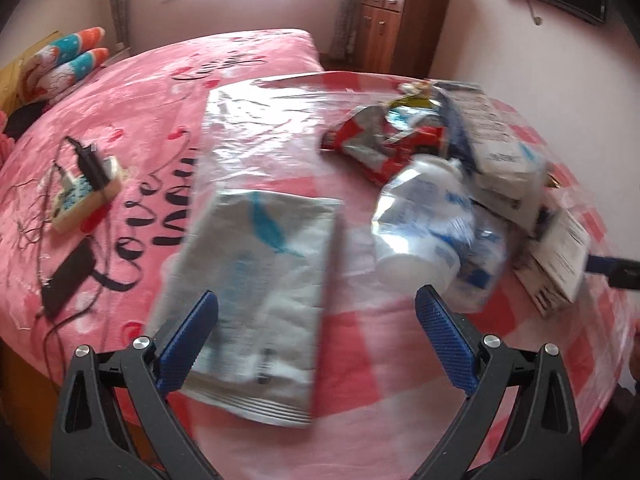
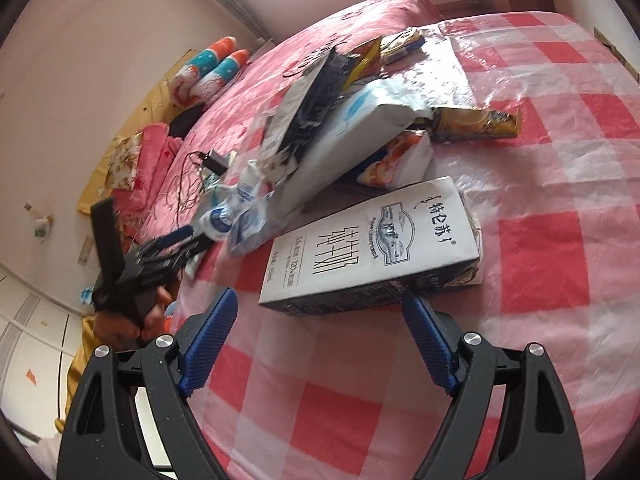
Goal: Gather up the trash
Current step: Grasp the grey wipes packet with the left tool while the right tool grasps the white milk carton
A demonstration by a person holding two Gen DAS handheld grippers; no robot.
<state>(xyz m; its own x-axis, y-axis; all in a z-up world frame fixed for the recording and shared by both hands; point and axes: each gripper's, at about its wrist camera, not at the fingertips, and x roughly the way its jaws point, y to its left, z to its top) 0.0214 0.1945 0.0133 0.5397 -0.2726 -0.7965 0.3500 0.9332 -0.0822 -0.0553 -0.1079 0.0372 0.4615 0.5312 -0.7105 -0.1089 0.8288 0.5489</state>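
A: Nearest me, left gripper (image 1: pixel 316 312), fingers apart, nothing in them; silver pouch (image 1: pixel 256 292) lies under it, lower centre.
B: Right gripper (image 2: pixel 320 312)?
A: Also spread, empty, lined up w/ the milk carton (image 2: pixel 372 244) mid-frame, probably next grab. Chinese print, can't read brand. Trash pile (image 2: pixel 340 120) behind, heaped on the checked plastic sheet (image 2: pixel 560 200).
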